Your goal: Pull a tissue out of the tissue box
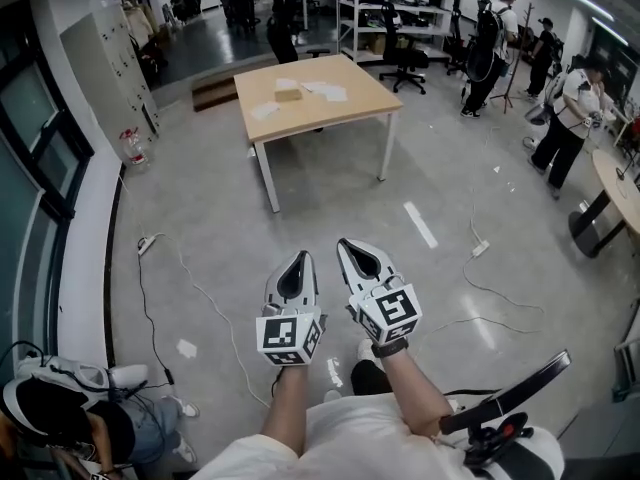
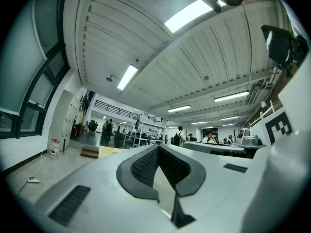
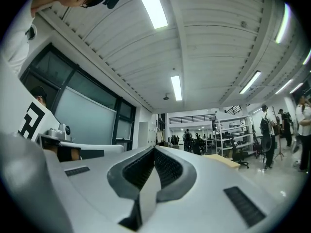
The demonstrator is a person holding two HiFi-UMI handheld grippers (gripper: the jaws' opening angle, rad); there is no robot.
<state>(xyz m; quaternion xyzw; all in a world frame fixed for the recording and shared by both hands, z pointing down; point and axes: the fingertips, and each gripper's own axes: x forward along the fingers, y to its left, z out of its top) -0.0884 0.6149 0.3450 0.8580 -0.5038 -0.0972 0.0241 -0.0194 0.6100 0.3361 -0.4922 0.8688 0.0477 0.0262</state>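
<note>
You hold the left tongs (image 1: 301,257) and the right tongs (image 1: 346,245) side by side in front of your body, above the floor (image 1: 440,178) and well apart from the table (image 1: 330,118). Both are closed, tips together, with nothing between them; the left gripper view (image 2: 158,146) and the right gripper view (image 3: 154,149) show the same. The tissue box (image 1: 288,94) sits near the middle of the tabletop, a little toward its left edge. It looks small, flat and tan, too far off for detail. White sheets (image 1: 326,91) lie around it, one (image 1: 265,110) nearer the left edge.
</note>
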